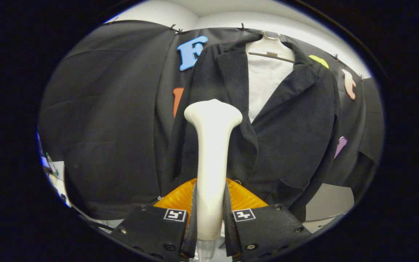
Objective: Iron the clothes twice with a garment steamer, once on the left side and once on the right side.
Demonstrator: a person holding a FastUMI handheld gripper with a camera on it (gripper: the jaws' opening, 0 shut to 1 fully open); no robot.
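Note:
A black jacket [289,131] hangs open on a white hanger [271,47] over a white form, in front of the booth's black wall. My gripper [210,214] is shut on the handle of a white garment steamer [212,145]. The steamer stands upright between the fingers, and its wide head [213,112] reaches up in front of the jacket's left lapel, at about chest height. Whether the head touches the cloth I cannot tell. An orange ribbed part [244,196] lies just behind the fingers at the steamer's base.
The black cloth wall [107,109] spreads to the left of the jacket. A pale surface [331,202] lies low on the right beneath the jacket's hem. Some small items and papers [55,171] sit at the far left.

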